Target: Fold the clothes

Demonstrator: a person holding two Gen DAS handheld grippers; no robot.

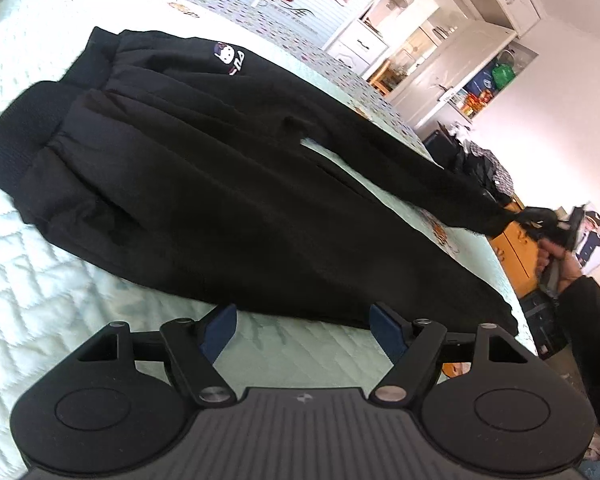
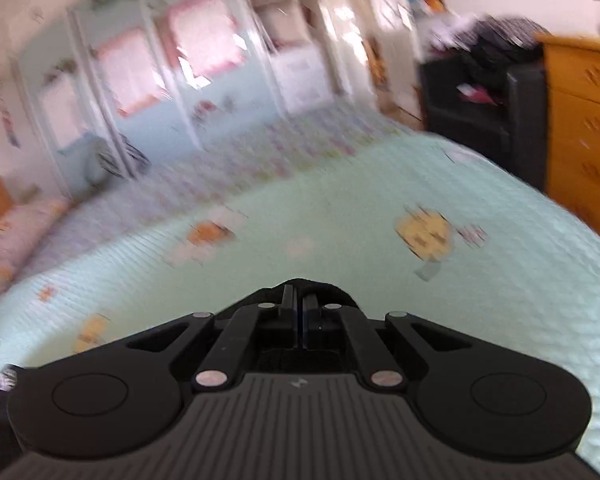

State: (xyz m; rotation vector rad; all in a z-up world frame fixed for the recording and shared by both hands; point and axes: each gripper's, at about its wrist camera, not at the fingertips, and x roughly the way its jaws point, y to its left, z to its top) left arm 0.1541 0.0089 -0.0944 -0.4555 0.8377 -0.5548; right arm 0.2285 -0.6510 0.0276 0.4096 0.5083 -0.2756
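Note:
Black jogger trousers with a small white cartoon patch lie spread on the pale green quilted bed, waistband at the left and legs running right. My left gripper stands open just short of the near leg's edge, nothing between its blue pads. At the far right of the left wrist view, the right gripper pinches the cuff of the far leg, held by a hand. In the blurred right wrist view, my right gripper is shut on a fold of black cloth above the bed.
White wardrobes and shelves stand beyond the bed. An orange wooden dresser and a dark chair piled with clothes sit by the bed's far corner. A dark sleeve reaches in at the right.

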